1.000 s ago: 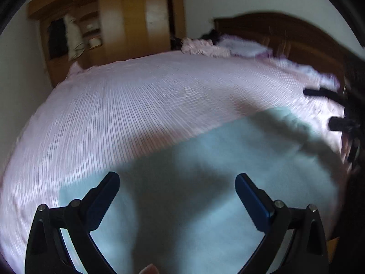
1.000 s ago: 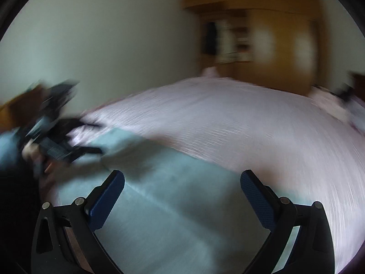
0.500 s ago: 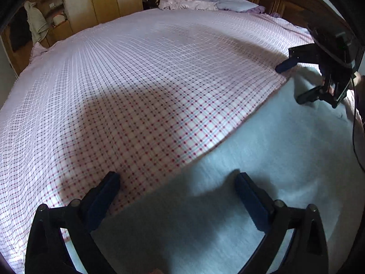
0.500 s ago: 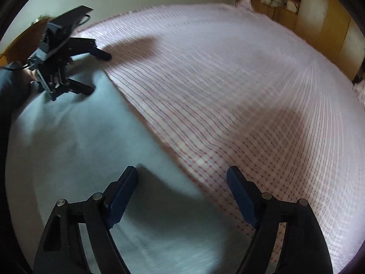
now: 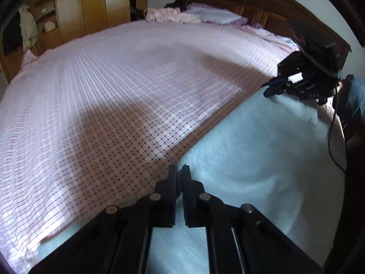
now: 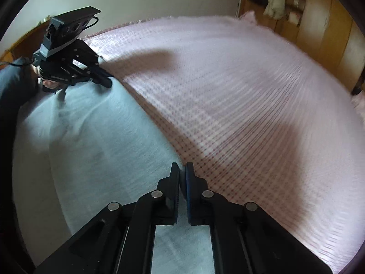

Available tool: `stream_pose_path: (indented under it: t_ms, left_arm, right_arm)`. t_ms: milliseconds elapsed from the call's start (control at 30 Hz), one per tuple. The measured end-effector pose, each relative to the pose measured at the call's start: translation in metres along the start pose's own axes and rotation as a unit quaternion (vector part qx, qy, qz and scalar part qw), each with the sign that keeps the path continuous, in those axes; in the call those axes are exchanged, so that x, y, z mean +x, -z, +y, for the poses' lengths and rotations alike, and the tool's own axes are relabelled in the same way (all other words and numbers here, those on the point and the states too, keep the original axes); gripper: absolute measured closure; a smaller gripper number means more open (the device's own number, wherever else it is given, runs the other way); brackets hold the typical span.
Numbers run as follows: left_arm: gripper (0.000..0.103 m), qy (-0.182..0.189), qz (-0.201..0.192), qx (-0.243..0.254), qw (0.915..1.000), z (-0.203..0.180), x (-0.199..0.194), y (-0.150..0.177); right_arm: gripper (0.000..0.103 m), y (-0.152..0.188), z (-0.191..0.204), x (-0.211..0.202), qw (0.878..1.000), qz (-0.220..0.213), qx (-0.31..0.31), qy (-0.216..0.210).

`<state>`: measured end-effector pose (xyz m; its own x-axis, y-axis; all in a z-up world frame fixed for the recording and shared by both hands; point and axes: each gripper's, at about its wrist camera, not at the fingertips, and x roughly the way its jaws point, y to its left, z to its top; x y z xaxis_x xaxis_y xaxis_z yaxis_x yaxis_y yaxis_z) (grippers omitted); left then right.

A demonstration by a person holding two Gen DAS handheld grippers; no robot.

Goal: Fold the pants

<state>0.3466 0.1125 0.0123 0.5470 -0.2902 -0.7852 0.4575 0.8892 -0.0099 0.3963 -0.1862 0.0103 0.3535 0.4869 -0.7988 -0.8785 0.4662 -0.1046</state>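
Observation:
The pale blue pants [image 5: 262, 150] lie spread on the near side of a bed with a pink checked sheet [image 5: 118, 86]. My left gripper [image 5: 179, 171] is shut on the far edge of the pants. My right gripper [image 6: 182, 169] is shut on the same far edge further along; the pants [image 6: 95, 141] fill the left of its view. Each gripper shows in the other's view: the right one [image 5: 271, 89] and the left one [image 6: 107, 81], both pinching the fabric edge.
A dark wooden headboard [image 5: 251, 2] with pillows [image 5: 212, 16] and pink cloth [image 5: 168, 14] is at the far end. Wooden wardrobes [image 5: 91, 6] stand beyond the bed, also in the right wrist view [image 6: 319, 29]. The checked sheet [image 6: 251, 91] stretches wide beyond the pants.
Both grippers were open above the pants and have closed on the pants' far edge. Both views are lower and nearer to the fabric.

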Motion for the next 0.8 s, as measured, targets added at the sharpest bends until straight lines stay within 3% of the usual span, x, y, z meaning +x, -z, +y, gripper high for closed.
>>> stream_pose_path:
  t_ms: [133, 267, 333, 500, 600, 800]
  left_arm:
    - [0.099, -0.046, -0.018, -0.007, 0.9987, -0.034, -0.036, 0.018]
    - [0.099, -0.103, -0.026, 0.010, 0.9943, -0.086, -0.067, 0.038]
    - [0.099, -0.112, -0.037, 0.006, 0.9930, -0.108, -0.083, 0.050]
    - [0.099, -0.122, -0.046, 0.004, 0.9915, -0.146, -0.101, 0.080]
    - [0.099, -0.119, -0.037, 0.017, 0.9920, -0.171, -0.107, 0.096]
    - [0.099, -0.127, -0.020, 0.043, 0.9907, -0.202, -0.121, 0.121]
  right_arm:
    - [0.103, 0.006, 0.042, -0.028, 0.994, -0.008, -0.053, 0.091]
    - [0.103, 0.022, 0.097, -0.051, 0.978, -0.018, -0.093, 0.183]
    - [0.103, 0.037, 0.123, -0.061, 0.971, -0.025, -0.109, 0.213]
    - [0.103, 0.075, 0.190, -0.066, 0.934, -0.023, -0.173, 0.311]
    - [0.103, 0.093, 0.218, -0.066, 0.916, -0.018, -0.192, 0.351]
    - [0.103, 0.116, 0.264, -0.079, 0.902, -0.028, -0.199, 0.383]
